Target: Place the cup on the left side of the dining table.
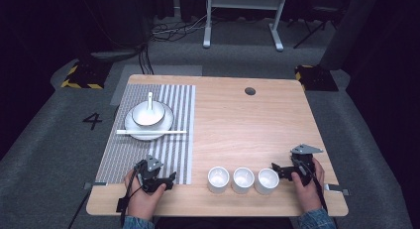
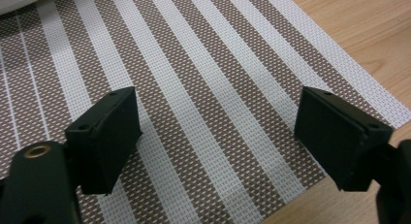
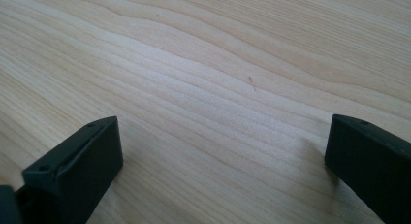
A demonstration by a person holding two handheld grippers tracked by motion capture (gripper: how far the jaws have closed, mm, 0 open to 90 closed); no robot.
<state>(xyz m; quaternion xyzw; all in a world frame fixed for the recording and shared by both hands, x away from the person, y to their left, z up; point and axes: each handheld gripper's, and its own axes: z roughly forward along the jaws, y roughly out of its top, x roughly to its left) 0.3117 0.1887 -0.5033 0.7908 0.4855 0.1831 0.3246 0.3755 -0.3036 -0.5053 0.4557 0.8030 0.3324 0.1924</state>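
A striped placemat (image 1: 174,152) covers the left part of the wooden table (image 1: 247,130). On it stands a white plate (image 1: 169,121) that carries a white bowl (image 1: 147,114) with a spoon (image 1: 150,99) in it. White chopsticks (image 1: 151,132) lie across the plate's near rim. Three white cups (image 1: 218,179) (image 1: 243,179) (image 1: 267,181) stand in a row near the front edge. My left gripper (image 1: 170,179) (image 2: 218,132) hovers open over the mat's near right corner (image 2: 310,175). My right gripper (image 1: 276,171) (image 3: 223,156) is open over bare wood, just right of the right cup.
A round cable hole (image 1: 250,91) sits at the table's far middle. Beyond the table are a grey floor, cables and a white stand (image 1: 242,21). Yellow-black striped bases (image 1: 81,75) (image 1: 312,78) flank the far corners.
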